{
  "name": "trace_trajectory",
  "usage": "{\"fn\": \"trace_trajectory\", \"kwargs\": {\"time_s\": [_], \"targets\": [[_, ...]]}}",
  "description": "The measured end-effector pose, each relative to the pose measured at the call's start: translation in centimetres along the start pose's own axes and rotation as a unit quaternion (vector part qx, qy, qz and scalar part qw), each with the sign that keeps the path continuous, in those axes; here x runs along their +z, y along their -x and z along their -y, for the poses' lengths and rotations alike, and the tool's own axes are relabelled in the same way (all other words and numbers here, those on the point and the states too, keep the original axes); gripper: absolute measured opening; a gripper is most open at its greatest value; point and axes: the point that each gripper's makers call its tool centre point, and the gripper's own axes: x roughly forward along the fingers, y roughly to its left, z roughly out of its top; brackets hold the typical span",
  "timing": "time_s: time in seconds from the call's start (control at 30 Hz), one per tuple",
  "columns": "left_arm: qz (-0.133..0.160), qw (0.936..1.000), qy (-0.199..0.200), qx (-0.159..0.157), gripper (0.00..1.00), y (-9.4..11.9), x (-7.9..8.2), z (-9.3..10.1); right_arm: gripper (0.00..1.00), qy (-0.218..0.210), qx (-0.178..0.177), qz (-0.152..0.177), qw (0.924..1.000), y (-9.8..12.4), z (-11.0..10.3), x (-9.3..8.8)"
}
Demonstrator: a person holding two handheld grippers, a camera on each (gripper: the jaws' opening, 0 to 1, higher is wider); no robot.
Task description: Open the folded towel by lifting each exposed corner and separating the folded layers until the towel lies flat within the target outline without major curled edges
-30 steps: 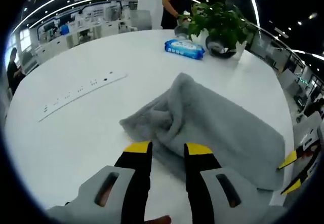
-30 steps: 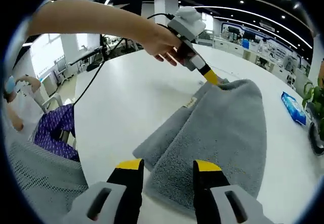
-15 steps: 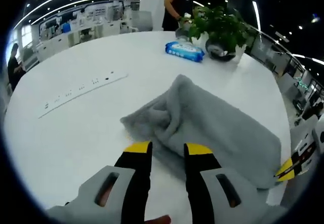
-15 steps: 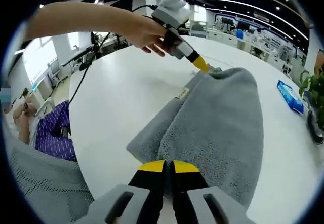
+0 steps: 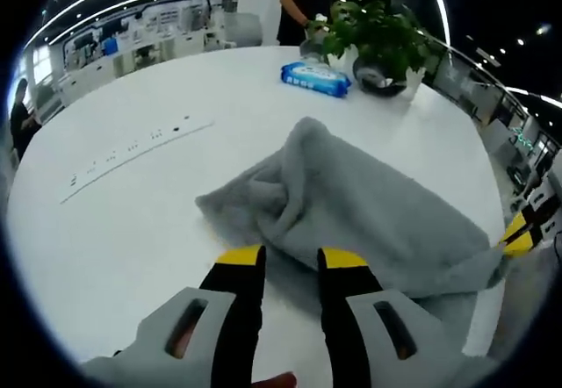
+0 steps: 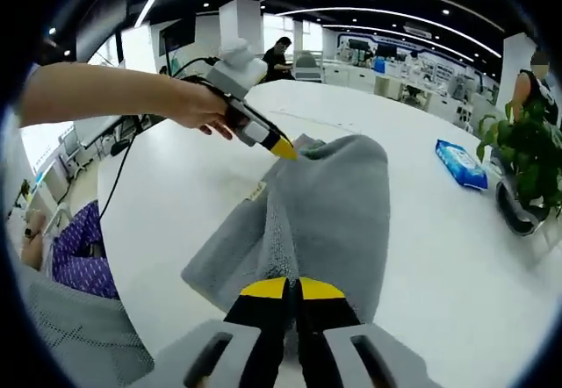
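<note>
A grey towel point(image 5: 351, 197) lies bunched and folded on the round white table point(image 5: 132, 221). My left gripper point(image 5: 291, 258) is open, its yellow tips just short of the towel's crumpled near end, with nothing between them. In the right gripper view, my right gripper point(image 6: 292, 289) is shut on the near edge of the towel point(image 6: 329, 199), which rises off the table there. The right gripper point(image 5: 520, 234) also appears at the right edge of the left gripper view, holding that raised corner. A hand holds the left gripper point(image 6: 283, 148) at the towel's far end.
A blue pack of wipes point(image 5: 316, 77) and a potted plant point(image 5: 382, 41) stand at the table's far side, with a person point(image 5: 299, 2) behind them. A white socket strip point(image 5: 132, 147) lies to the left. A mesh chair point(image 6: 79, 344) stands near the table's edge.
My right gripper has shut on the towel's near edge and raised it, pulling the towel taller. My left gripper has stayed open at the far end.
</note>
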Motion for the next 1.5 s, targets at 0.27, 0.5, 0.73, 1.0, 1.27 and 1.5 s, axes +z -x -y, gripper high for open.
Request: {"fn": "trace_trajectory", "kwargs": {"time_s": [0.27, 0.5, 0.73, 1.0, 1.27, 1.5], "targets": [[0.0, 1.0, -0.002, -0.007, 0.23, -0.3, 0.0, 0.3, 0.0, -0.024, -0.026, 0.004, 0.9994, 0.8, 2.8, -0.5], [0.014, 0.9999, 0.003, -0.003, 0.23, 0.3, 1.1, -0.4, 0.0, -0.041, -0.043, 0.005, 0.9982, 1.5, 4.6, -1.1], [0.004, 1.0, -0.005, 0.0, 0.23, 0.5, 0.8, -0.5, 0.0, -0.037, -0.064, 0.007, 0.9972, 2.4, 6.7, -1.1], [-0.008, 0.9999, -0.011, -0.007, 0.23, -1.0, 0.2, 0.8, 0.0, -0.049, -0.087, 0.01, 0.995, 3.7, 8.9, -1.6], [-0.032, 0.9988, -0.036, 0.001, 0.22, -1.9, -1.1, 1.3, 0.0, -0.08, -0.109, 0.013, 0.9907, 4.9, 11.0, -3.1], [-0.037, 0.9964, -0.077, 0.002, 0.19, -1.8, -1.3, 1.2, 0.0, -0.097, -0.125, 0.01, 0.9874, 5.3, 11.9, -4.4]]}}
